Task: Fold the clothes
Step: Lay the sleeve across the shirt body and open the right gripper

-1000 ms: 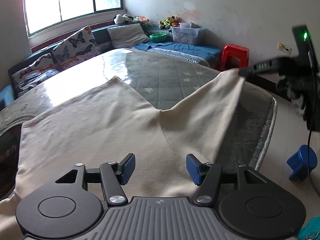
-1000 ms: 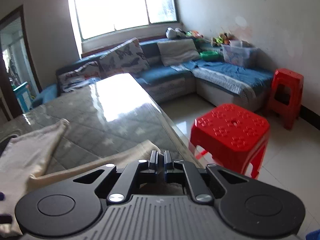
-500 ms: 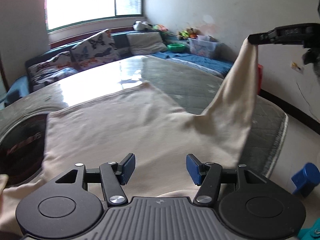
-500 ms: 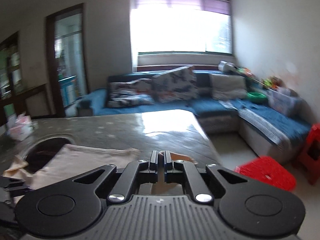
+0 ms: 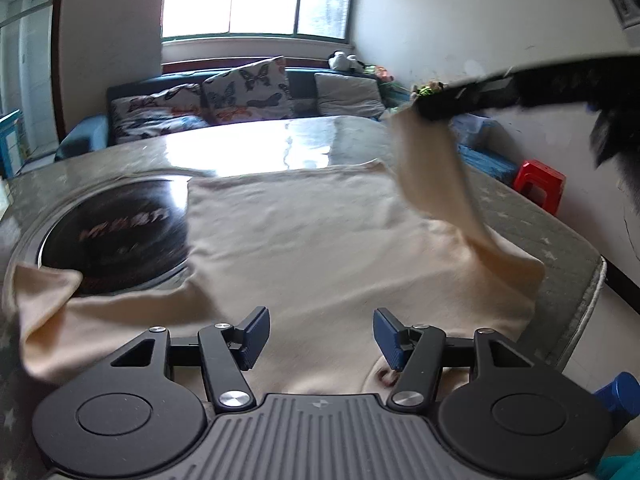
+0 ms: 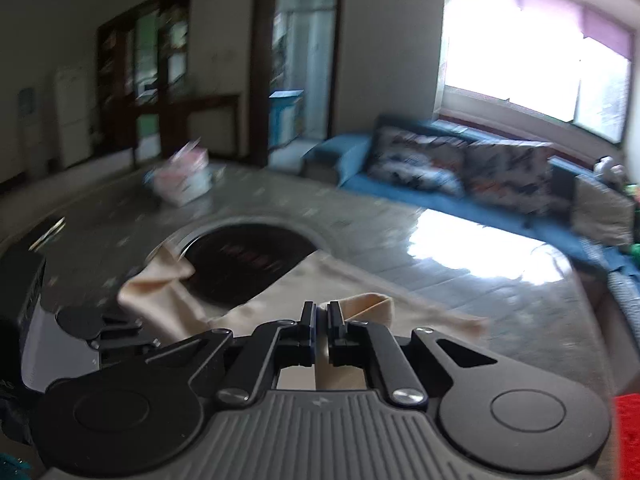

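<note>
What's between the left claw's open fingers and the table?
Only the cream shirt, spread flat on the table under the left claw. Seen in the left wrist view.

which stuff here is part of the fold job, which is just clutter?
In play:
- cream garment, one sleeve lifted
- right gripper, shut on that sleeve
- left gripper, open over the garment

Clutter:
- round black inset in the table
- tissue pack
- red stool
- butterfly cushions
</note>
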`<action>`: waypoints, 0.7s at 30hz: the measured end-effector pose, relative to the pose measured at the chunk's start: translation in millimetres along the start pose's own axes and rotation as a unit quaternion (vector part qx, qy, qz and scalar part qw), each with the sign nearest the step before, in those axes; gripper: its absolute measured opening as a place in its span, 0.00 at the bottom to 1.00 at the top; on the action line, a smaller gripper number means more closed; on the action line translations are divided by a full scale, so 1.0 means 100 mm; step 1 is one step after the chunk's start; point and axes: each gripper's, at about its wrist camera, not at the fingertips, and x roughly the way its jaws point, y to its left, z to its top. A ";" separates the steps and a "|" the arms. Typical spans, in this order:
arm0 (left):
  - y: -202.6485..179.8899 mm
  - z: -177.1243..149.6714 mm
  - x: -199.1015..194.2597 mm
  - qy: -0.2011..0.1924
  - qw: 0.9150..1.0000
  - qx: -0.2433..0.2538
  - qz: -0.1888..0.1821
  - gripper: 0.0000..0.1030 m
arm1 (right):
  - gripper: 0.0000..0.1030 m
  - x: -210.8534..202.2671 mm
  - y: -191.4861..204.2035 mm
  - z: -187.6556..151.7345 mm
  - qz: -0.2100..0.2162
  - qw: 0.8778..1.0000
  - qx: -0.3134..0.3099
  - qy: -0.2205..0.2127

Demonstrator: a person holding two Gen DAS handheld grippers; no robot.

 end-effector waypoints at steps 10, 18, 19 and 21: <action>0.07 -0.02 -0.13 -0.004 1.000 -0.003 0.013 0.59 | 0.15 0.10 0.24 -0.29 0.047 0.998 -0.014 0.043; -0.06 0.09 0.00 -0.003 1.000 0.015 0.002 0.54 | 0.16 -0.12 -0.31 -0.75 -0.014 0.994 0.025 0.101; -0.09 0.09 0.04 0.002 1.000 0.018 0.001 0.52 | 0.16 -0.15 -0.38 -0.82 -0.021 0.993 0.031 0.110; -0.12 0.09 0.10 0.010 1.000 0.022 0.002 0.48 | 0.18 -0.20 -0.45 -0.92 -0.027 0.992 0.040 0.115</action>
